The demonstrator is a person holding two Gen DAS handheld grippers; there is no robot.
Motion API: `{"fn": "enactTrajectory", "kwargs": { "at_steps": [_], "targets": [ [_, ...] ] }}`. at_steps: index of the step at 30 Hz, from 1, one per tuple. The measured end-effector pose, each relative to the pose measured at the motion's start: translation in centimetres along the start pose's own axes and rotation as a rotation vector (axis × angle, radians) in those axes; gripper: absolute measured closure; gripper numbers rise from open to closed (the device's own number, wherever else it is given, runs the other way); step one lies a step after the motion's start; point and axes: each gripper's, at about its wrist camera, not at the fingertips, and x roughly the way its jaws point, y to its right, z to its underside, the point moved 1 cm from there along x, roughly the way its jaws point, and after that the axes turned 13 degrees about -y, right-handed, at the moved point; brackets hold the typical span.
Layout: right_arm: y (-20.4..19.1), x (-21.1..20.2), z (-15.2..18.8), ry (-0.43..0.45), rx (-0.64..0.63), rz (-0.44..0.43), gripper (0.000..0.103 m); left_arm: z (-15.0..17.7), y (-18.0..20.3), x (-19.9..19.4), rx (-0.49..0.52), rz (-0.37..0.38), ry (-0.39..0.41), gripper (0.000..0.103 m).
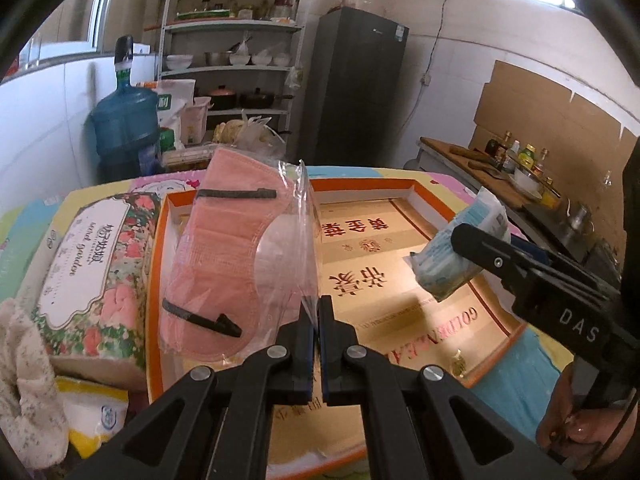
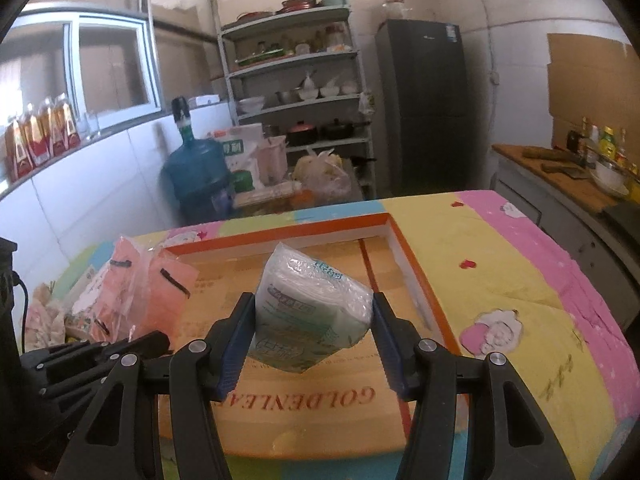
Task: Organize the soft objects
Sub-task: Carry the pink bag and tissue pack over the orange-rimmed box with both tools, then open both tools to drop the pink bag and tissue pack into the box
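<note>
**Two soft packs held above the tray**

Over the quilt-covered table (image 2: 500, 248), both grippers carry their loads above one target. That table, spread with a yellow, pink and blue cloth, is the largest thing in view, and it bears the work.

Next in size is the tray (image 2: 412, 264), a shallow orange-rimmed box with a printed cardboard floor. It lies flat in the middle of the table and its floor looks bare, so I judge it to be the place where the soft things are meant to go.

Left of the tray sits a floral tissue box (image 1: 86, 256), touching its rim, with a fuzzy cloth (image 1: 24, 380) and a yellow-and-white packet (image 1: 94, 416) nearer the camera. These seem to be waiting their turn.

The mask bag (image 1: 236, 256), a clear sleeve of pink masks, hangs over the tray's left part. The left gripper (image 1: 319, 344) is clamped tight on the sleeve's thin plastic edge, a sensible hold since the film offers little else to pinch.

The tissue pack (image 2: 310, 316), smallest of the loads, hangs over the tray's middle, clear of the floor. The right gripper (image 2: 312, 340) squeezes it from both sides, jaws part-spread because the pack is thick.
</note>
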Motion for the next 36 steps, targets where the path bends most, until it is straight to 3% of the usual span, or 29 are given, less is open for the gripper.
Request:
{"fn": "enactTrajectory", "kwargs": {
  "at_steps": [7,9,11,13,18,25,36],
  "targets": [
    [-0.6,2.2,-0.5,-0.038,0.000,-0.011,0.044,-0.6,-0.2,1.5,-0.004,0.028,-0.035,0.101],
    [-0.3,2.3,-0.6,-0.039,0.006,-0.016,0.042,-0.7,-0.2,1.6,-0.004,0.035,-0.037,0.090],
    [-0.3,2.2,-0.5,-0.036,0.010,-0.018,0.041,-0.9,-0.5,1.6,-0.005,0.047,-0.032,0.057],
    [-0.2,2.2,-0.5,-0.033,0.012,-0.018,0.040,-0.9,-0.6,1.4,-0.010,0.061,-0.023,0.043],
    [-0.1,2.1,-0.6,-0.026,0.026,-0.012,0.033,-0.9,-0.4,0.7,-0.009,0.041,0.004,0.037],
    [0.7,0.8,-0.5,0.008,0.066,-0.014,0.026,-0.7,-0.3,-1.0,-0.031,0.057,0.062,0.018],
    [0.7,-2.6,0.2,0.069,0.098,-0.013,0.025,-0.5,0.1,-5.3,-0.035,0.124,0.201,0.014]
  ]
}}
